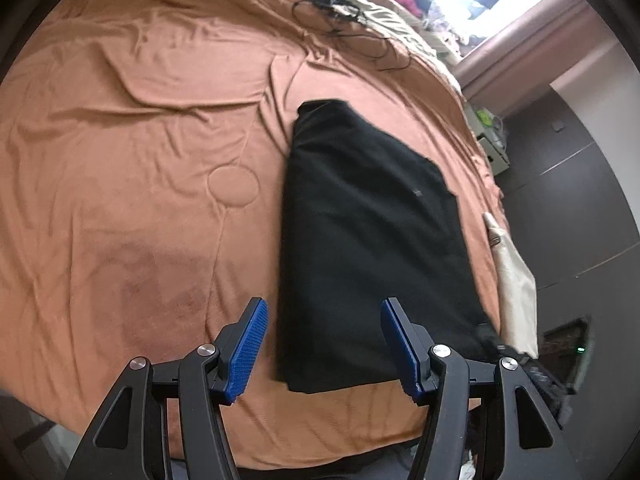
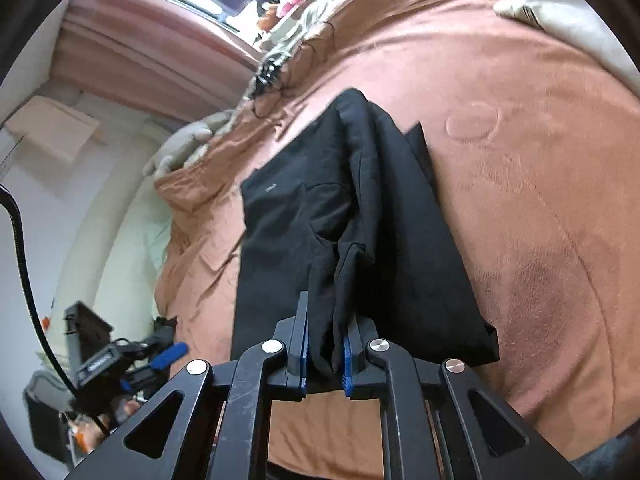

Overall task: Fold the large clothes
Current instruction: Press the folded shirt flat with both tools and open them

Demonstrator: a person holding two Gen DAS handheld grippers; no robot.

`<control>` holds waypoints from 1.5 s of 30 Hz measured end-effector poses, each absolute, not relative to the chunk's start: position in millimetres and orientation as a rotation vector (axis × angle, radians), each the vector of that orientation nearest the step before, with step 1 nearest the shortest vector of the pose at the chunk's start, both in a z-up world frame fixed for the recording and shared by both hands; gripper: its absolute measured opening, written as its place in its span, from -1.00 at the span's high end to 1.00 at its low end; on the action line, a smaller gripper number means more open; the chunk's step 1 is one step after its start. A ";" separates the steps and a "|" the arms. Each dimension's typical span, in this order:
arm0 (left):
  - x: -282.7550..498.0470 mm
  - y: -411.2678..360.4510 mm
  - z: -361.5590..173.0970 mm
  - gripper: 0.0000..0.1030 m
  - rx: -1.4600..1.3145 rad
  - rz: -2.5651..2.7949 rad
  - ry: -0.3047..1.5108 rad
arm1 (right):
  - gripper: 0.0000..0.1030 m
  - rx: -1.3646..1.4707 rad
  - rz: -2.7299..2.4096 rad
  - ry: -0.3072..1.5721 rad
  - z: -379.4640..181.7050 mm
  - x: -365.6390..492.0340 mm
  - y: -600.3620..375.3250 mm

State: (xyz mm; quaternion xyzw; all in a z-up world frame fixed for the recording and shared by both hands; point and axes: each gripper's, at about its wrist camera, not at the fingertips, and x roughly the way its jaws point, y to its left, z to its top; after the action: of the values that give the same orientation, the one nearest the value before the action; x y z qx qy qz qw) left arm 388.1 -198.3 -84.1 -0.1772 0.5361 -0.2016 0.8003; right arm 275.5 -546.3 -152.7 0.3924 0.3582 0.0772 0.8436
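Note:
A black garment (image 1: pixel 368 240) lies folded into a long strip on the orange bedspread (image 1: pixel 140 160). My left gripper (image 1: pixel 324 344) is open and empty, its blue pads (image 1: pixel 248 344) just above the garment's near end. In the right wrist view my right gripper (image 2: pixel 325 344) is shut on a bunched fold of the black garment (image 2: pixel 348 216) at its near edge, lifting that fold above the rest of the cloth. The left gripper shows in that view (image 2: pixel 132 364) at the lower left, off the bed.
A tangle of black cable (image 1: pixel 340 12) lies at the far end of the bed. A beige cloth (image 1: pixel 516 288) hangs at the bed's right edge. A plush toy (image 2: pixel 184 144) and cluttered floor items (image 2: pixel 80 360) sit beside the bed. Pink curtain (image 2: pixel 140 48) beyond.

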 end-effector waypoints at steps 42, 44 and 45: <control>399.7 -260.9 -166.6 -0.17 -0.374 -0.523 1.290 | -0.26 0.874 0.083 0.845 -202.8 277.0 -583.2; 400.7 -262.5 -170.3 -0.17 -0.383 -0.537 1.301 | -0.23 0.885 0.085 0.852 -213.7 275.9 -577.8; 400.3 -262.5 -170.6 -0.12 -0.382 -0.537 1.299 | -0.07 0.897 0.092 0.844 -215.8 276.1 -577.1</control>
State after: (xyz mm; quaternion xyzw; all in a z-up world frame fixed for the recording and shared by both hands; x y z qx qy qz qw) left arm 400.3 -262.5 -170.6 -0.1747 0.5935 -0.2456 0.7462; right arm 276.1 -577.1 -215.8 0.4204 0.3957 0.0434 0.8154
